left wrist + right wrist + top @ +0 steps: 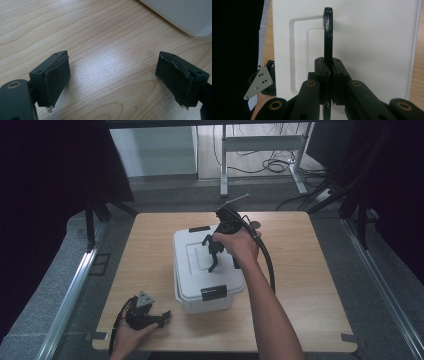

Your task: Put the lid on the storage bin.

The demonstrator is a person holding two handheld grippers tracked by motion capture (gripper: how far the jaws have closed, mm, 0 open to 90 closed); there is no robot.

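Note:
A white lidded plastic box stands in the middle of the wooden table. My right gripper points down over the lid and is shut on a thin black handle, seen edge-on and standing up from the lid. In the right gripper view its pads press both sides of that handle. My left gripper lies on the table at the front left, held by a hand. Its jaws stand wide open over bare wood, with a corner of the box just beyond.
Black latches sit at the box's front and back. The right gripper's cable loops over the table's right half. A metal desk frame and floor cables lie behind the table; dark curtains flank it.

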